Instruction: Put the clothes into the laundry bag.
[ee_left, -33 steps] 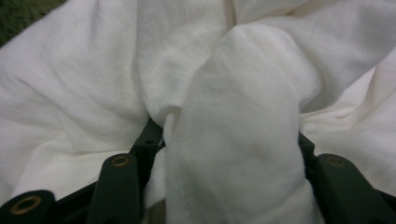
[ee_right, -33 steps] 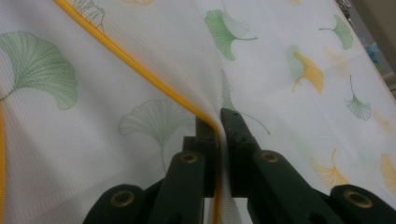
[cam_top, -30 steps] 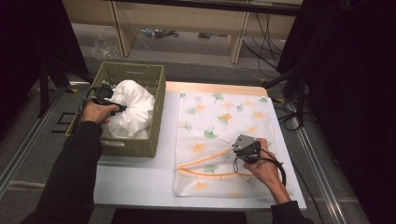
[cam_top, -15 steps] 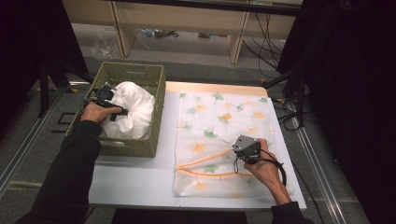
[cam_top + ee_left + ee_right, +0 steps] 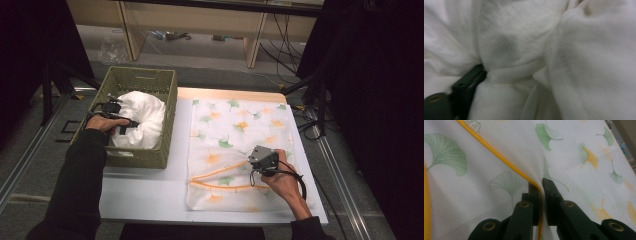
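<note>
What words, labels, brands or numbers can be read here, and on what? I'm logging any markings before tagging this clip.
None: no readable text in any view.
Mesh laundry bag: only a printed ginkgo-leaf pattern and orange zipper trim, no lettering.
White cloth in the green basket: plain, no tag visible.
Right gripper and left gripper: no markings legible.
Items on the floor behind the table: too small and blurred to read.

Lab — cables [image 5: 295,35], black drapes [image 5: 380,90]

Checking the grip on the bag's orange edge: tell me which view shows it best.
The right gripper view: the orange edge runs into the shut right hand-held gripper. The high view shows the edge small and distant. The left gripper view shows white cloth.
</note>
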